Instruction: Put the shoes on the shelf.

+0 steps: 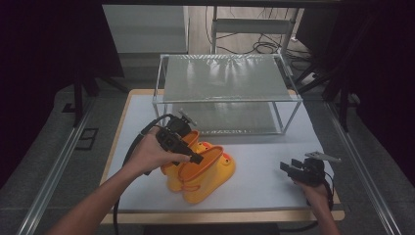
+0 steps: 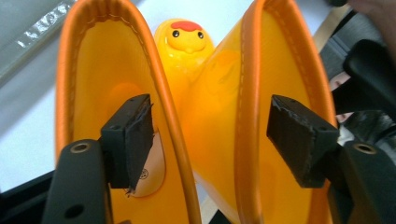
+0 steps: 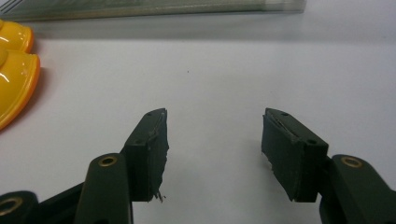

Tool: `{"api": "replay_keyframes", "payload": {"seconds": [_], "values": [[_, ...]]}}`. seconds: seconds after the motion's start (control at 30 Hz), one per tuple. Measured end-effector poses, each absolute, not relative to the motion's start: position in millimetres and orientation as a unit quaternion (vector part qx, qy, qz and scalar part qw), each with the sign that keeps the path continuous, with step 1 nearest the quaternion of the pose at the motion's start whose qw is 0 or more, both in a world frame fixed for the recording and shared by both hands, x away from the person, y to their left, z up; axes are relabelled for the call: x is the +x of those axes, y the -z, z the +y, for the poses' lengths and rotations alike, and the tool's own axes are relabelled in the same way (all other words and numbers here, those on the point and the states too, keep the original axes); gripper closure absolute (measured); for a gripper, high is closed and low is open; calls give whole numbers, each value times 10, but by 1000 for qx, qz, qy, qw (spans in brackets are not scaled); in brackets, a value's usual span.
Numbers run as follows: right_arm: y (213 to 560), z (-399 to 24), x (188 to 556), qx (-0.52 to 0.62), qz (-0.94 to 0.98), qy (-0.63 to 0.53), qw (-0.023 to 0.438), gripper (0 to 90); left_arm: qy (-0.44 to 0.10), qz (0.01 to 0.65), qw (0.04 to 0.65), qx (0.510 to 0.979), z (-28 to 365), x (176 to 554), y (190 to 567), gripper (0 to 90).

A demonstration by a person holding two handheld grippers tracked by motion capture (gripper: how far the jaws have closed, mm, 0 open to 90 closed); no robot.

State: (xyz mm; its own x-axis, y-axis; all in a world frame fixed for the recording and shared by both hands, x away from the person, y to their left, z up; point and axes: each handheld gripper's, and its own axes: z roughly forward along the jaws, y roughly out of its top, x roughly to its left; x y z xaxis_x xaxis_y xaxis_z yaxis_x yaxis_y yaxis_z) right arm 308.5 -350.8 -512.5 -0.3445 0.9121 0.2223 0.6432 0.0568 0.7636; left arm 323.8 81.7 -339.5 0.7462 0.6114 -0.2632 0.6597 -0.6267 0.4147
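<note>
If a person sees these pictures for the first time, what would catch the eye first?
Most striking is the pair of bright yellow boots with orange rims, lying near the front of the white table; one toe carries a small duck face. The left gripper has one open jaw inside each boot opening. Behind them stands a metal-framed rack, and the right gripper waits open at the right.

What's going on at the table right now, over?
Left gripper open, one jaw inside each yellow boot. Right gripper open, off to the side. Nothing in the way.
</note>
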Motion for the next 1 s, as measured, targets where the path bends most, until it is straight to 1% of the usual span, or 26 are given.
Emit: {"api": "replay_keyframes", "payload": {"seconds": [0.07,0.1,0.27,0.3,0.33,0.37,0.43,0.5,0.53,0.73,0.87,1.0], "values": [[5126,-3512,3085,549,708,-413,164,411,45,354,245,902,784,3230,3415,344],[5126,-3513,3085,549,708,-414,164,411,41,355,244,901,775,3228,3420,359],[5124,-3529,3084,553,706,-410,165,412,23,363,229,903,756,3227,3474,504],[5124,-3529,3084,553,706,-410,165,412,16,360,228,905,753,3220,3475,504],[5131,-3524,3087,554,706,-410,166,412,7,356,227,906,747,3208,3477,582],[5131,-3524,3087,554,706,-410,166,412,2,354,227,907,744,3201,3480,582],[5134,-3517,3088,555,706,-408,166,412,-4,351,229,908,743,3194,3488,709],[5136,-3509,3089,555,707,-406,165,412,-8,349,231,908,743,3189,3487,789],[5136,-3508,3090,555,708,-405,165,413,-9,349,231,908,745,3191,3484,811],[5148,-3510,3098,557,706,-404,165,415,10,344,249,905,767,3250,3454,821],[5143,-3515,3098,559,705,-405,164,416,29,343,267,900,791,3347,3390,819],[5138,-3529,3096,560,703,-407,165,416,45,337,277,899,774,3367,3308,818]]}}
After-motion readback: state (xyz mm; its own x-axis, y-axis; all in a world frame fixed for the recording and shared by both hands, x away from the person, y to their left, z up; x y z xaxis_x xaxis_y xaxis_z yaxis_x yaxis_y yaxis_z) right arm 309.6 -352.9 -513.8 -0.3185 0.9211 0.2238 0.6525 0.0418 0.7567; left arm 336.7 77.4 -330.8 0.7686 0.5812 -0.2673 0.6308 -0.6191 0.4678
